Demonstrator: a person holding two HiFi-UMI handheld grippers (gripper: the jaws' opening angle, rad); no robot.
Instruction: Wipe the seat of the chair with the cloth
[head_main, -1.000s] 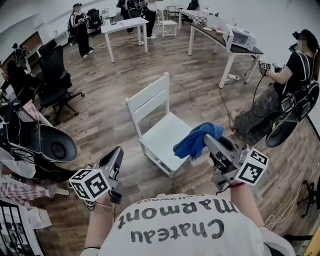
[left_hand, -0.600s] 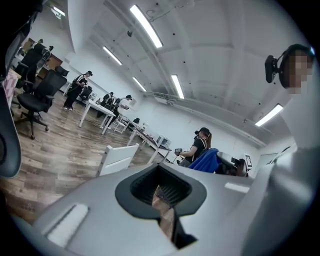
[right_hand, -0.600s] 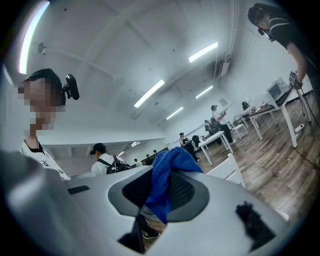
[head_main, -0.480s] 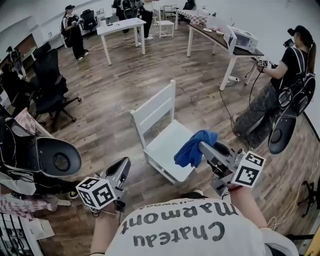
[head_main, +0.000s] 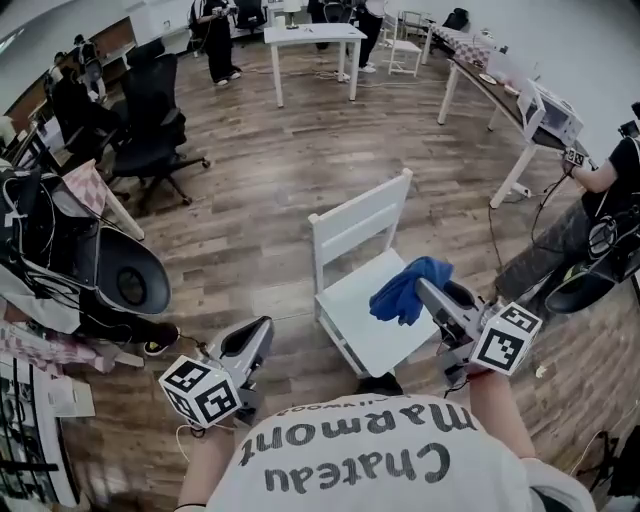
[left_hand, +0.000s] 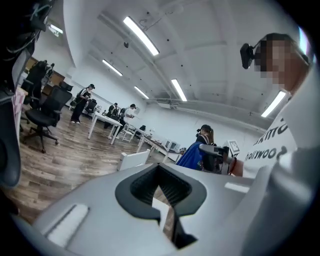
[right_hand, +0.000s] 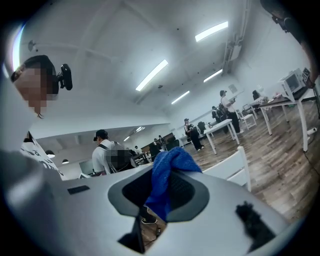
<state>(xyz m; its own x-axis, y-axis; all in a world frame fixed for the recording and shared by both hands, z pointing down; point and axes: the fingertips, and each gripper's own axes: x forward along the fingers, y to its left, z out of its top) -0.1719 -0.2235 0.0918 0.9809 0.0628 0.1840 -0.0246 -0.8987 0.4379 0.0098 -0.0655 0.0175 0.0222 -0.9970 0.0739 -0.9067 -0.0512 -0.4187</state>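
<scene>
A view from a head camera looks steeply down on a person standing in a large office with a wooden floor (head_main: 260, 220), holding a gripper in each hand. Directly ahead stands a white wooden chair (head_main: 362, 222) with a slatted back, turned at an angle so that its flat seat (head_main: 352, 300) faces the person. The right gripper (head_main: 428, 290) reaches out over the right side of the seat, pinching a bunched blue cloth (head_main: 408, 290). The right gripper's own camera shows a fold of cloth (right_hand: 165, 180) squeezed between its jaws, the rest spilling up and over them. The cloth hangs just above the seat or just on it; which one cannot be told from here. Carrying it in a loose wad at the jaw tips probably leaves plenty of fabric free to drag flat across the seat, so the wiping looks about to begin rather than finished. The left gripper (head_main: 258, 338) is held low and back, near the person's left hip and well apart from the chair. Its jaws are pressed together with nothing between them, so it seems simply kept out of the way, though it could steady the chair back if the chair slides. No bucket, basin or other container stands near the chair. Farther off are a white tabletop (head_main: 310, 35), a black office chair (head_main: 150, 140) and other people, one seated at the right edge (head_main: 590, 230).
</scene>
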